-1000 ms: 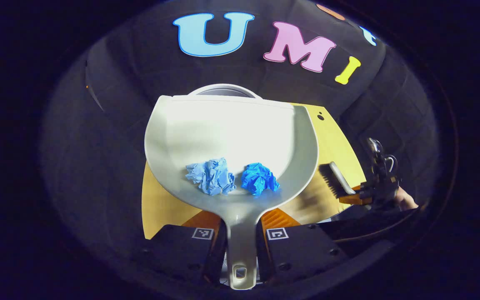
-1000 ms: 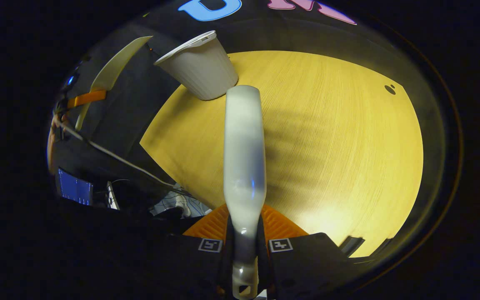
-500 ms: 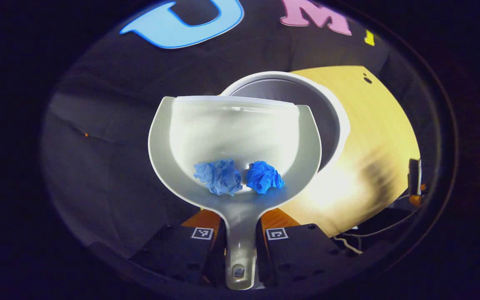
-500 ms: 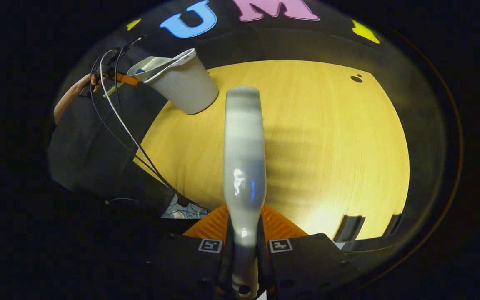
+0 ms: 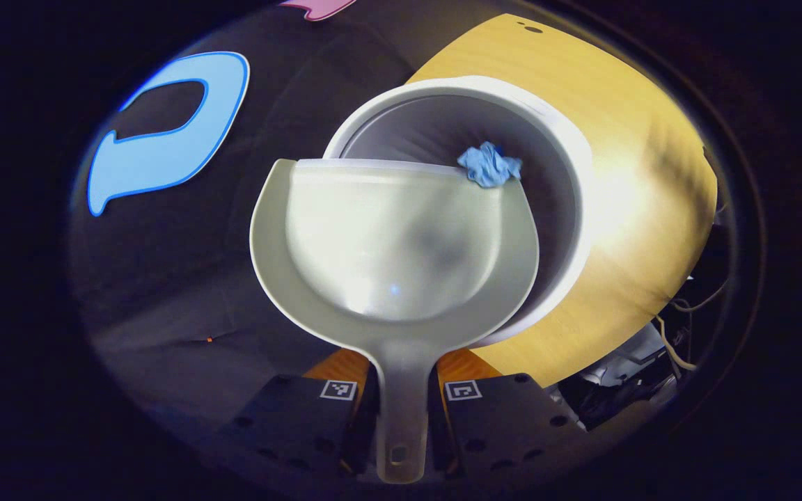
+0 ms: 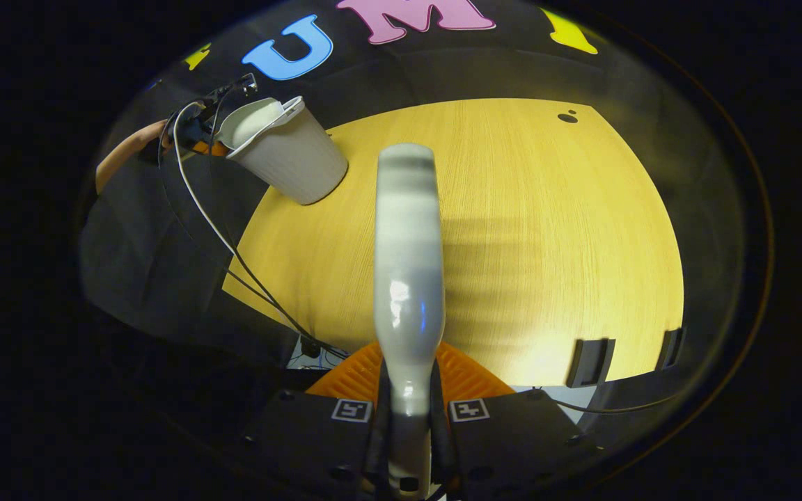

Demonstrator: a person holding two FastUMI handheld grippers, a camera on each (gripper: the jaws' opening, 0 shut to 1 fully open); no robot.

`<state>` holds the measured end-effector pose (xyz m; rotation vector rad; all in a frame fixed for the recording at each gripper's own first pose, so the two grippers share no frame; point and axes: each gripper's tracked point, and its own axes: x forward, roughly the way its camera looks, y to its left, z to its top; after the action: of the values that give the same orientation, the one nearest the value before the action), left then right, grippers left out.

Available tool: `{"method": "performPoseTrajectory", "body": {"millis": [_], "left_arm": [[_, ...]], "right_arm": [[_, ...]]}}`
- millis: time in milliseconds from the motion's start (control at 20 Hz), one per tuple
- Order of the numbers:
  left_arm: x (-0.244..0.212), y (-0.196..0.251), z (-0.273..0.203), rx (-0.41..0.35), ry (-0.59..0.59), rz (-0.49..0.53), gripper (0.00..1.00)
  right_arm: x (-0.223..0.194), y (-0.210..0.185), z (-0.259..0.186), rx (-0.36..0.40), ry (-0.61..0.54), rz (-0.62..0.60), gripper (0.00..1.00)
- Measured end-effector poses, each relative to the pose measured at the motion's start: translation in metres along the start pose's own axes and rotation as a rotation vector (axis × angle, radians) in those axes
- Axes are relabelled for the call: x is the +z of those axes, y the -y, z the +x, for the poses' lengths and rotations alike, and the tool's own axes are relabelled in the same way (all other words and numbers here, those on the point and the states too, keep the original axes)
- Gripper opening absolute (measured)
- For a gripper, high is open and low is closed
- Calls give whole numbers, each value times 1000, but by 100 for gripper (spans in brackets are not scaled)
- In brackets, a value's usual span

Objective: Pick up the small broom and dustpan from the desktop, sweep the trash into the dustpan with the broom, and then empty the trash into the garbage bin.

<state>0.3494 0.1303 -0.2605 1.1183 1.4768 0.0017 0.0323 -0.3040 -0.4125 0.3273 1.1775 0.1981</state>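
My left gripper (image 5: pixel 401 417) clamps the dustpan (image 5: pixel 394 243) by its handle, the pan tipped over the bin (image 5: pixel 568 174). Its scoop is empty; one blue paper wad (image 5: pixel 489 165) sits at its front lip at one o'clock, inside the bin. My right gripper (image 6: pixel 406 431) pinches the broom (image 6: pixel 408 264) above the table (image 6: pixel 547 229).

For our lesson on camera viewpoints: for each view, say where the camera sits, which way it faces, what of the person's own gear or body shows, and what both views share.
Left gripper view: rides the left gripper, looking along the tipped dustpan down into the garbage bin, where a blue paper wad drops.
Right gripper view: rides the right gripper, looking along the broom handle across the desktop; a forearm shows far left.
Shared: bin, dustpan, desktop.
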Motion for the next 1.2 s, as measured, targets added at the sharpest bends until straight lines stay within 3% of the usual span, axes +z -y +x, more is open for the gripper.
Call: {"method": "performPoseTrajectory", "body": {"millis": [250, 600, 850, 1050, 1200], "left_arm": [[-6, -2, 0, 93, 23, -2, 30], [14, 0, -4, 58, 245, -266, 30], [43, 19, 2, -105, 483, -542, 29], [81, 63, -4, -358, 611, -604, 29], [114, 139, -29, -555, 656, -600, 30]], "right_arm": [[10, 2, 3, -4, 31, 11, 27], [33, -3, 14, 4, 16, -36, 27], [44, -4, 21, 2, -7, -60, 26], [43, -3, 28, 0, -52, -82, 27], [40, 2, 27, -3, -81, -70, 27]]}}
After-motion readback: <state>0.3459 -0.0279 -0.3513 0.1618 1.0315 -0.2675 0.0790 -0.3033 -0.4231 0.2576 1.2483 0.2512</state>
